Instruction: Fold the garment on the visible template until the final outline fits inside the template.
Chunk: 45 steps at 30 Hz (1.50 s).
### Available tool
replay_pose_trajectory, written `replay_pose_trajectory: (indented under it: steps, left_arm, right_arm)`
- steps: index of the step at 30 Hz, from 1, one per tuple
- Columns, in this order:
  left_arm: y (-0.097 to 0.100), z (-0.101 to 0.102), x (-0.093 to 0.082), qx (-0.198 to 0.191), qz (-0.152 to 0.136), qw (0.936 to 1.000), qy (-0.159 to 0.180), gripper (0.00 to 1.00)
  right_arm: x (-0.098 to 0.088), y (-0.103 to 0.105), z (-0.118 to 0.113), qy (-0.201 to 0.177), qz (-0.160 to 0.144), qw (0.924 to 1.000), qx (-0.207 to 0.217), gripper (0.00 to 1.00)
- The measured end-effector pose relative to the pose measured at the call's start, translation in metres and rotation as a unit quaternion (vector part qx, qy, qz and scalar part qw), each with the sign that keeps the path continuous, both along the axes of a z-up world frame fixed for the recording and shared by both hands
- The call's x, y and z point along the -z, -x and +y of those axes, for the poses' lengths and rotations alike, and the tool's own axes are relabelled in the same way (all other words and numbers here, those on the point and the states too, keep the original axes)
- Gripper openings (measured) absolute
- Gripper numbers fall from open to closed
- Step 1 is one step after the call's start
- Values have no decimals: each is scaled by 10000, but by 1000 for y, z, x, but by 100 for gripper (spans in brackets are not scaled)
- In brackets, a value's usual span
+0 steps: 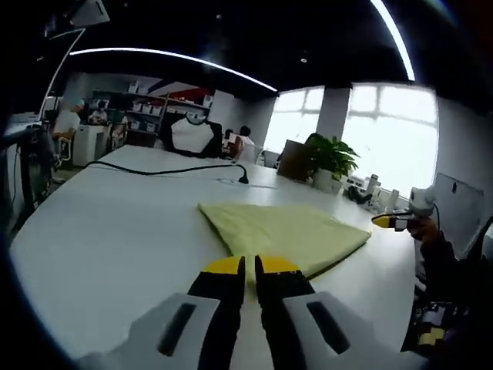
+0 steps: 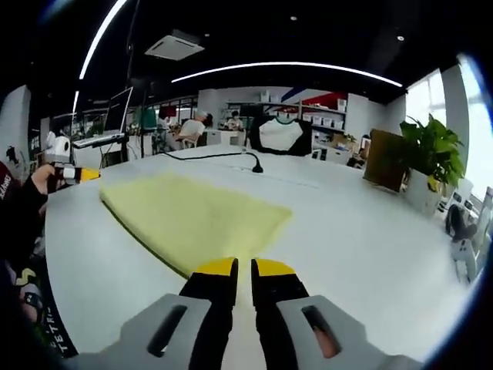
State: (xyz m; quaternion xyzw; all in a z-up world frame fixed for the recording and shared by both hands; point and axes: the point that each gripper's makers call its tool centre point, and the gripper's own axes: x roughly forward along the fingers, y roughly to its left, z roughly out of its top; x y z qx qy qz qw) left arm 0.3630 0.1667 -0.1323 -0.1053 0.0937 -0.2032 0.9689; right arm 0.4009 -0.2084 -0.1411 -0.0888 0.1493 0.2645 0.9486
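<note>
While both tools sit closed, garment [image 1: 289,233] covers any template.

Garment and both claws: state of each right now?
Yellow garment: folded, lying flat on the white table, not gripped.
Left claw: shut, empty, at the garment's near edge.
Right claw: shut, empty, just short of the garment.
Black cable: lying loose on the table beyond the garment.

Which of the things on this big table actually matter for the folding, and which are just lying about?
For the job:
- folded pale yellow cloth garment
- left hand-held gripper
- right hand-held gripper

Just lying about:
- black cable
- green potted plant
- brown cardboard box
</note>
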Motion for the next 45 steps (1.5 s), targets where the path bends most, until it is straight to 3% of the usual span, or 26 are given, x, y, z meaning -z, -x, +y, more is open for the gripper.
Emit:
replay_pose_trajectory:
  steps: [7,9,11,13,15,17,18,20,23,26,32,35,38,45]
  left_arm:
    - [-4,-33,-15,20,-332,9994,-18,4]
    - [-10,-42,-28,-214,-545,9976,367,2]
    - [-14,-59,-34,-36,-670,9965,493,1]
    - [-19,-79,-24,183,-412,9987,222,1]
    - [-24,-93,-18,225,-456,9985,-177,1]
    - [-25,-107,-11,234,-333,9991,-84,1]
    - [-20,-125,1,617,-226,9974,-304,1]
    - [-22,-133,17,506,-40,9973,-537,1]
    - [-27,-150,22,613,-93,9959,-651,1]
    - [-31,-160,16,691,-232,9957,-579,1]
    - [-40,-173,19,722,-153,9947,-713,1]
    - [-40,-174,36,765,178,9909,-1097,1]
    - [-42,-175,48,757,444,9895,-1144,1]
    - [-42,-181,53,841,474,9870,-1288,1]
  right_arm:
    - [-2,1,35,-130,-58,9996,-263,5]
    - [0,-2,51,-401,53,9986,-355,3]
    - [3,-4,66,-383,63,9982,-457,3]
    - [4,-4,79,-349,44,9976,-591,1]
    - [5,0,97,-204,3,9953,-943,0]
    - [2,-1,104,-260,-42,9956,-896,0]
    - [2,-2,110,-261,-73,9954,-916,0]
    - [2,-2,120,-274,-107,9952,-929,0]
    - [1,-6,129,-431,-170,9965,-696,0]
    - [15,-5,144,-68,-43,9968,-798,0]
    - [21,-8,163,-140,-10,9942,-1065,0]
    - [29,-12,163,-57,118,9947,-1022,0]
    - [37,-15,163,-99,287,9946,-996,0]
    - [50,-11,167,88,432,9932,-1078,0]
